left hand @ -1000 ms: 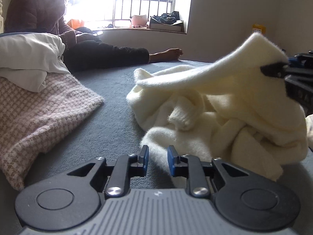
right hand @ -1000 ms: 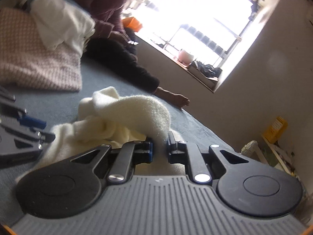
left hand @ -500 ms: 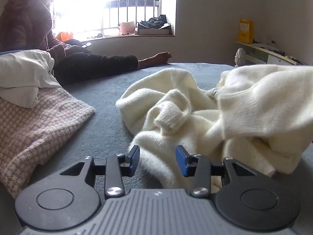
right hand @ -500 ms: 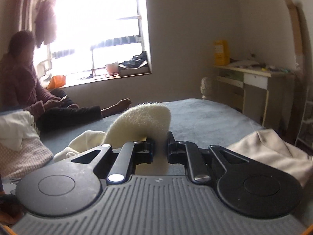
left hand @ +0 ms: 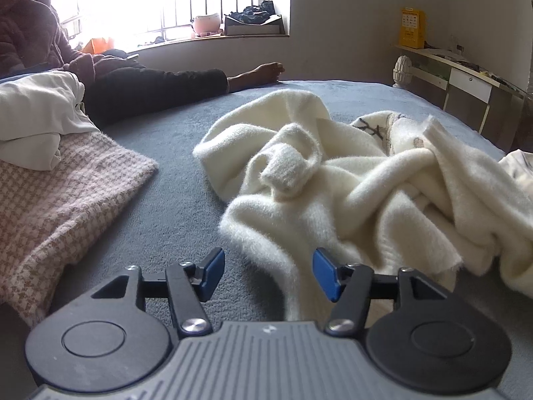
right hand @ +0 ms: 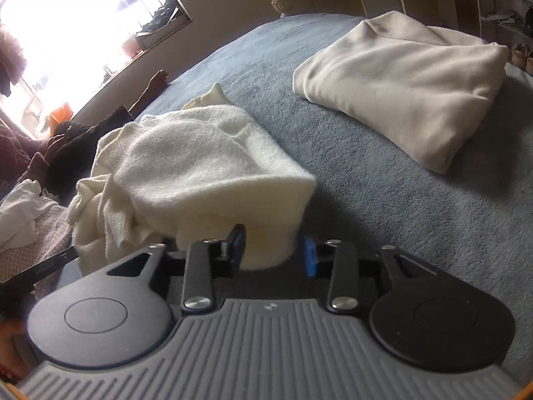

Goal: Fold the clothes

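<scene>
Surface: grey-blue bed cover (left hand: 173, 200); barred window (left hand: 213, 3) on far wall, desk (left hand: 466, 76) far right. Cream fuzzy sweater (left hand: 333, 180) lies crumpled mid-bed. Left view only: pink houndstooth garment (left hand: 60, 206) at left under white folded clothes (left hand: 36, 116); seated person (left hand: 110, 73) by window. Right view only: folded beige garment (right hand: 403, 76) far right. Left gripper (left hand: 268, 273) low, level, fingers spread, sweater hem between them untouched. Right gripper (right hand: 274, 250) tilted, fingers parted around a sweater fold, not pinching.

cream fuzzy sweater (left hand: 349, 180), crumpled, seemingly unfolded
</scene>
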`<state>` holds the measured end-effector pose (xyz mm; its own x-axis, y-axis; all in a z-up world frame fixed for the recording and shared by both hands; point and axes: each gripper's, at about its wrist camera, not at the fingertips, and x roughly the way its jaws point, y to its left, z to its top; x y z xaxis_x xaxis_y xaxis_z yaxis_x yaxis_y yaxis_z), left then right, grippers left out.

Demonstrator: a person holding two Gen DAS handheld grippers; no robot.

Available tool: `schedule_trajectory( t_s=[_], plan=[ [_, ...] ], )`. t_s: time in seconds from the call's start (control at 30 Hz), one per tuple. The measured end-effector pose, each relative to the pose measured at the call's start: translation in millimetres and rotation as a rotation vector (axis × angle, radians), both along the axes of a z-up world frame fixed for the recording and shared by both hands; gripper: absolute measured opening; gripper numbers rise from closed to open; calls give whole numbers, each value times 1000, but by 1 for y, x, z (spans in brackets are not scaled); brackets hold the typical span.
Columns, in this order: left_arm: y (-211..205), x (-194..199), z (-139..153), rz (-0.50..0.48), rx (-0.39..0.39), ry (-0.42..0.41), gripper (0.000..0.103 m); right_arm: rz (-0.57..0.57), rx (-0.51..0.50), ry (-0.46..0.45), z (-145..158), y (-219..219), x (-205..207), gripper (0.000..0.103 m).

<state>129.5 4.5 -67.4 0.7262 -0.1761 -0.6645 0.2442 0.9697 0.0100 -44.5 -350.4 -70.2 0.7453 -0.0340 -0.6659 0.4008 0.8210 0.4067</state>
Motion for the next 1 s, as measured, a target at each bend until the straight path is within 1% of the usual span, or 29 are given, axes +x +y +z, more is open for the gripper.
schedule_trajectory(
  t_s=[0.03,0.07,0.13,0.2,0.27,0.3,0.4,0.43,0.5,0.57,0.67,0.73,0.8,0.83,0.9,1.0],
  plan=[
    [2,-3,0,-12,0,9,66,5,-19,2,5,2,-6,63],
    [3,-6,0,-25,0,18,68,6,-35,5,11,2,-14,66],
    [6,-12,1,-57,-6,34,72,5,-37,2,21,-1,-30,67],
    [8,-20,1,-88,-19,48,80,13,26,-35,26,0,-45,69],
    [9,-27,0,-119,-32,59,86,51,133,-76,27,6,-51,75],
    [8,-30,-1,-132,-28,60,87,83,194,-91,24,11,-47,76],
    [1,-34,-7,-158,7,66,89,173,372,-98,6,34,-20,79],
    [0,-35,-9,-163,16,69,89,201,426,-84,-3,44,-7,79],
    [-1,-33,-12,-149,15,80,89,231,488,-38,-23,63,22,79],
    [5,-25,-15,-128,-28,87,89,227,488,-9,-37,76,48,79],
    [12,-13,-18,-96,-93,97,88,170,448,-32,-49,84,77,79],
    [18,-5,-21,-75,-136,104,85,143,474,-62,-57,87,96,79],
    [22,3,-24,-56,-175,110,77,133,527,-93,-67,91,117,79],
    [21,7,-25,-58,-180,113,76,122,544,-104,-71,94,128,79],
    [18,11,-27,-72,-193,115,65,99,565,-126,-73,99,149,80],
    [13,16,-28,-93,-213,119,54,72,590,-156,-77,108,178,82]
  ],
)
